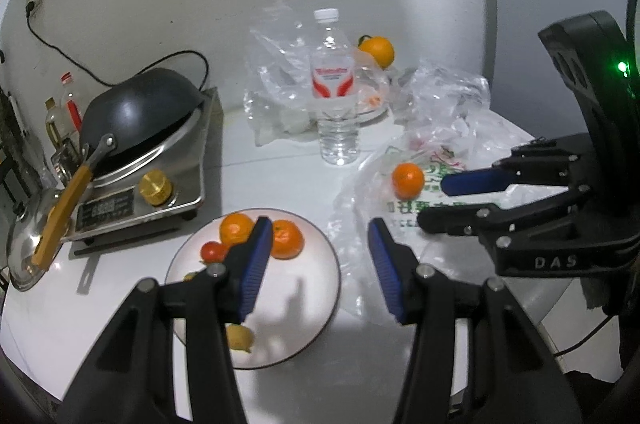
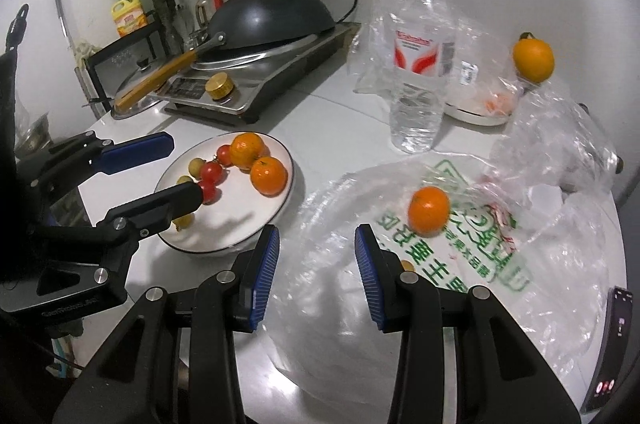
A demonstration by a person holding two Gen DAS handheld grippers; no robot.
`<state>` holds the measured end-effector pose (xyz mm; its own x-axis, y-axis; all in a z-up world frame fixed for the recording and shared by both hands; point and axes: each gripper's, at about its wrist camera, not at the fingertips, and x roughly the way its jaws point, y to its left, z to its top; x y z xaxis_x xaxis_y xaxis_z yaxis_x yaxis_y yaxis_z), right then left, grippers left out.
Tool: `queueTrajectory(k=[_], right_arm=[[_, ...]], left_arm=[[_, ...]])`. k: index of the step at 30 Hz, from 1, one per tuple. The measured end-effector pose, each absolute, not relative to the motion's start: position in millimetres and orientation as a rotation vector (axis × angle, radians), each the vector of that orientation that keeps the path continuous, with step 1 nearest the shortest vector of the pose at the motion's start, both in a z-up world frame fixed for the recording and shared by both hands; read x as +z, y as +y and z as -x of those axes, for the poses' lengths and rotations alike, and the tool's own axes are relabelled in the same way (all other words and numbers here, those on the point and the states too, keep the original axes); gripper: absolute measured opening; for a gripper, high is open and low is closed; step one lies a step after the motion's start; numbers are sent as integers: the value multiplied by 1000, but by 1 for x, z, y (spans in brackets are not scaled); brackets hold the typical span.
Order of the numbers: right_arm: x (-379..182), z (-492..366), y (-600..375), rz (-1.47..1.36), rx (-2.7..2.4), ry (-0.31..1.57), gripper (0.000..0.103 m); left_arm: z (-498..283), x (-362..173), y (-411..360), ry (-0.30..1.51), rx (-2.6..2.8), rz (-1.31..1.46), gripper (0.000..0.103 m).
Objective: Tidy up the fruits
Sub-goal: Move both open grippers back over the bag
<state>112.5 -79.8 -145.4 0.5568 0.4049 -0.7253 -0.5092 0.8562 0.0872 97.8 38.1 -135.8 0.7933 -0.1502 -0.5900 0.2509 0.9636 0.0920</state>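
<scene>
Orange mandarin (image 2: pixel 429 210) lies loose on the printed plastic bag (image 2: pixel 460 264), just ahead and slightly right of the right gripper (image 2: pixel 317 274); jaws apart, nothing between them. Left gripper (image 1: pixel 321 264) also parted and empty, over the white plate's (image 1: pixel 304 304) right edge. Plate holds two mandarins (image 2: pixel 269 175), cherry tomatoes (image 2: pixel 211 171), small yellowish fruits.

Home kitchen: a wok (image 2: pixel 272 12) sat on an induction cooker (image 2: pixel 256 84) on the white surface (image 2: pixel 340 112), with oil bottles (image 2: pixel 127 14), a pot lid (image 2: pixel 136 80) and a wall socket (image 1: pixel 35 0).
</scene>
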Motion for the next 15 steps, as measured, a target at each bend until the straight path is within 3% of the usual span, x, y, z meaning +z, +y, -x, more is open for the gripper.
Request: queueTrajectory(k=[15], right_arm=[[-164, -119, -128, 102, 483, 856, 42]], left_arm=[[-108, -143, 1, 636, -262, -185, 51]])
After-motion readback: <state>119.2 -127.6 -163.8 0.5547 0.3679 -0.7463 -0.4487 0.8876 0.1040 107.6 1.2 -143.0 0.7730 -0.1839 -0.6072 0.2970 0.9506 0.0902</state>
